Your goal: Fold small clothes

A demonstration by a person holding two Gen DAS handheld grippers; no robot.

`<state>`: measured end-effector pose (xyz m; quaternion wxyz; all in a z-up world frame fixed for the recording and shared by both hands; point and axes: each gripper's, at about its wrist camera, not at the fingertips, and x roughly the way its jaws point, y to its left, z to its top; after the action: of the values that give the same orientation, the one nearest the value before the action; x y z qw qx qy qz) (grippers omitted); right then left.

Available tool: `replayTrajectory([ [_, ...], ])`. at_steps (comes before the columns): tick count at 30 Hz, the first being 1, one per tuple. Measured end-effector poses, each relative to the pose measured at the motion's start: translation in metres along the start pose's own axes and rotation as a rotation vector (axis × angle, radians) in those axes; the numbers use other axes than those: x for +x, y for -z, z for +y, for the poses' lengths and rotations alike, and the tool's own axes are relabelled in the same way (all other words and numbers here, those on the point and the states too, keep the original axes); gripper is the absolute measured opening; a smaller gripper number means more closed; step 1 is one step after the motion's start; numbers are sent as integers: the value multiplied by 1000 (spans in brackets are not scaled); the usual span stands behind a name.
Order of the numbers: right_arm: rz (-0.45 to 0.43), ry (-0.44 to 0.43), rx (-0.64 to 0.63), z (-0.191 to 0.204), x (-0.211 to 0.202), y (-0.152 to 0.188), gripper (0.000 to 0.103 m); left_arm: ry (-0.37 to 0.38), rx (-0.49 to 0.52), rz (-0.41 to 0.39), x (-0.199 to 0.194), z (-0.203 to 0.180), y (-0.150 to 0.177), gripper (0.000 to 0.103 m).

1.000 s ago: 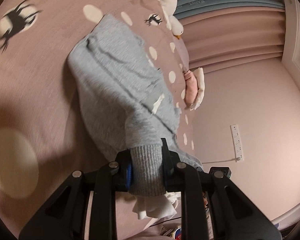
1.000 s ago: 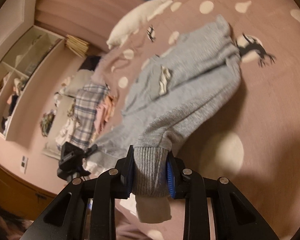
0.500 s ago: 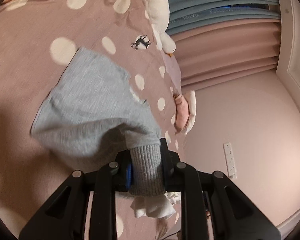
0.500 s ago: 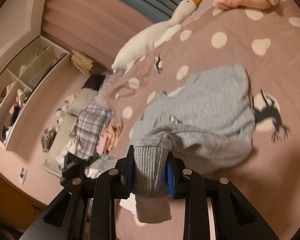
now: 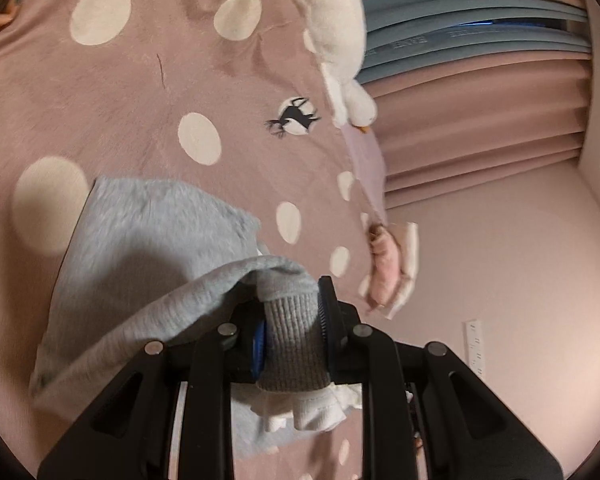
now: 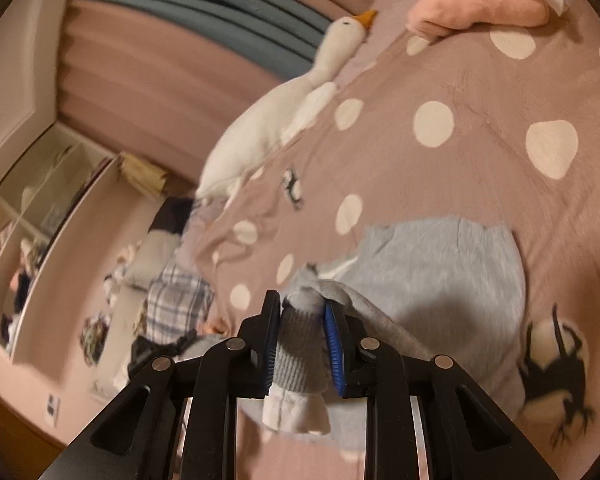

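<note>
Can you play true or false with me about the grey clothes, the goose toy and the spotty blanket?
1. Both grippers hold a ribbed grey cuff. True: the left gripper is shut on a cuff, and the right gripper has a cuff between its closing fingers.
2. The grey clothes hang high in the air. False: most of them lie on the blanket.
3. The goose toy is white with an orange beak. True.
4. The blanket has stripes. False: it is pink with pale dots and small black deer.
5. The goose lies on top of the grey clothes. False: it lies apart from them, further up the bed.
</note>
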<state>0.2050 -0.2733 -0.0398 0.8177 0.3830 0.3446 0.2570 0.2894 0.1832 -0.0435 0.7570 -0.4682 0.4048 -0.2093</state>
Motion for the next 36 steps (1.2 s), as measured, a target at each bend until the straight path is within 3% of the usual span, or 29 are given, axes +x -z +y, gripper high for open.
replayTrajectory([
  [3, 21, 87, 10, -10, 21, -11, 25, -77, -74, -5, 25, 17, -19, 22],
  [5, 38, 140, 48, -23, 34, -16, 25, -66, -170, -3, 36, 36, -30, 29],
  [7, 49, 152, 116, -42, 43, -23, 27, -115, -215, -13, 39, 49, -39, 60],
  [8, 49, 157, 158, -50, 44, -25, 35, -139, -225, -25, 37, 52, -40, 65],
  [9, 40, 169, 208, -59, 44, -28, 50, -151, -228, -38, 33, 55, -41, 69],
  [11, 5, 180, 246, -66, 36, -29, 60, -163, -192, -40, 25, 55, -41, 70],
  [16, -14, 179, 102, -46, 11, -22, 60, -306, 40, 1, 9, 36, -27, 70],
  [19, 48, 206, -22, -29, 13, -10, 60, -319, 166, 78, 15, 25, -3, 70],
  [23, 151, 312, -193, -5, 36, 10, 60, -293, 247, 179, 33, 16, 26, 70],
  [25, 201, 334, -243, 2, 50, 19, 60, -314, 286, 219, 48, 16, 38, 70],
  [28, 274, 380, -286, 4, 78, 27, 60, -366, 300, 256, 69, 23, 44, 70],
  [30, 309, 457, -292, -3, 96, 28, 60, -378, 275, 250, 75, 30, 40, 70],
  [32, 298, 545, -288, -14, 106, 25, 57, -346, 228, 231, 66, 37, 36, 70],
  [36, 237, 545, -214, -19, 97, 14, 57, -340, 221, 185, 33, 37, 36, 70],
])
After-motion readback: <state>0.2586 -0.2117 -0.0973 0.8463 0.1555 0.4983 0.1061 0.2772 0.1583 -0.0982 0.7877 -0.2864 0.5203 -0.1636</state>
